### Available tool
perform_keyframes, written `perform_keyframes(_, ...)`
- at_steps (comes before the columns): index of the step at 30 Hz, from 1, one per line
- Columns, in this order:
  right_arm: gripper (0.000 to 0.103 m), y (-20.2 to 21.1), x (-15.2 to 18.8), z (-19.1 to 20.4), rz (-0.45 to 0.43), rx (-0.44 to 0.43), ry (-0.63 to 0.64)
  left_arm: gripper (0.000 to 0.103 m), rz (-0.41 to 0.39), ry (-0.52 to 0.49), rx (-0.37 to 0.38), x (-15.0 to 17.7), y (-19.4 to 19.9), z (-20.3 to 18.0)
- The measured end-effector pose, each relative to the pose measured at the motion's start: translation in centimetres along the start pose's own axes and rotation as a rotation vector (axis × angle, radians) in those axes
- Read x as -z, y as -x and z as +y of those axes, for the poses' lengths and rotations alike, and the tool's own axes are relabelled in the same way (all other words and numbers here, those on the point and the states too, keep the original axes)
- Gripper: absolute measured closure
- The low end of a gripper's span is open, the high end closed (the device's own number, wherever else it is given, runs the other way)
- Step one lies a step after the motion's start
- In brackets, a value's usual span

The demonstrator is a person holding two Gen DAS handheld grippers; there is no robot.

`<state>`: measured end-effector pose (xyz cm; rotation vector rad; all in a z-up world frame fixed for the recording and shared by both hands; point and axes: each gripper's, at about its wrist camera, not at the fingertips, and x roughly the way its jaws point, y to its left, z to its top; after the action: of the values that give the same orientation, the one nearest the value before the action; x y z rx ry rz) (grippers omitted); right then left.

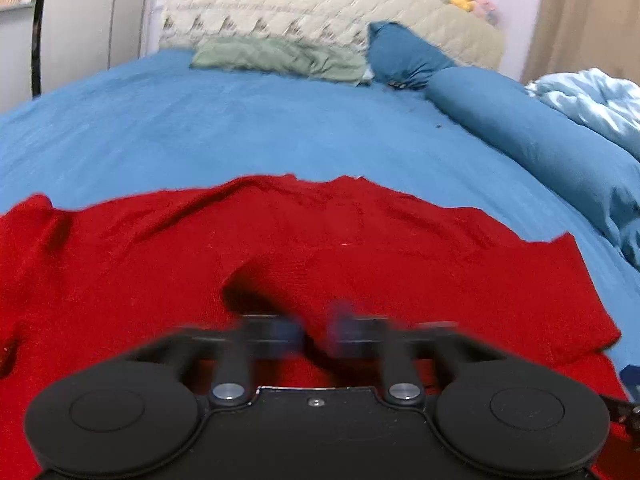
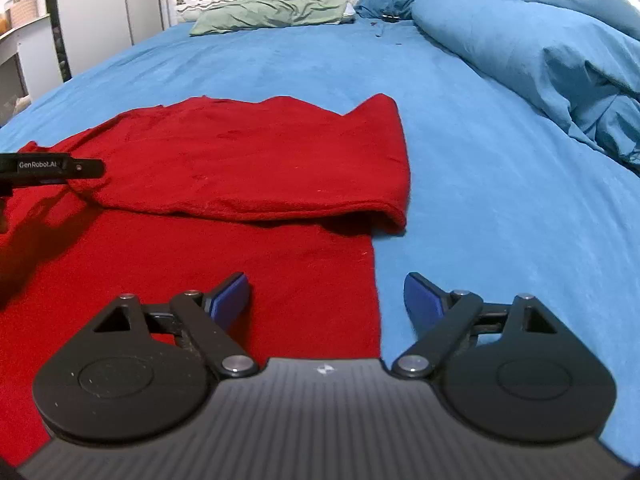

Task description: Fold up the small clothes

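Observation:
A red knit garment lies on the blue bed sheet, with its far part folded back over the near part. My left gripper hovers low over the red cloth, blurred by motion, its blue pads close together with a fold of red cloth between them. It also shows at the left edge of the right wrist view, at the fold's left end. My right gripper is open and empty, just above the garment's right edge.
A blue duvet roll and a light blue blanket lie along the right side. A green pillow, a blue pillow and a quilted headboard with soft toys stand at the far end. A white cabinet stands left.

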<state>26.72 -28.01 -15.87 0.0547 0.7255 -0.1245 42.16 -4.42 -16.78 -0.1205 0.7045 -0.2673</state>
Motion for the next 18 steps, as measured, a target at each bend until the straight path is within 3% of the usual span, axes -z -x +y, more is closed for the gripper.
perform_keyframes(3,0.002,-1.4,-1.0,-0.2,-0.024,0.018,0.02,0.099,-0.077,0.017,-0.014,-1.2,1.4,0.6)
perform_keyframes(8,0.002,-4.5,-3.0,-0.2,-0.022,0.065,0.029,0.099,-0.254,-0.034,-0.163,-3.1,5.5,2.7)
perform_keyframes(11,0.002,-5.5,-3.9,0.4,-0.034,0.099,0.067,0.099,-0.257,-0.009,-0.203,-2.9,6.0,5.0)
perform_keyframes(18,0.003,-6.5,-4.6,0.4,-0.025,0.156,0.089,0.099,-0.197,0.0,-0.168,-0.7,5.5,6.1)
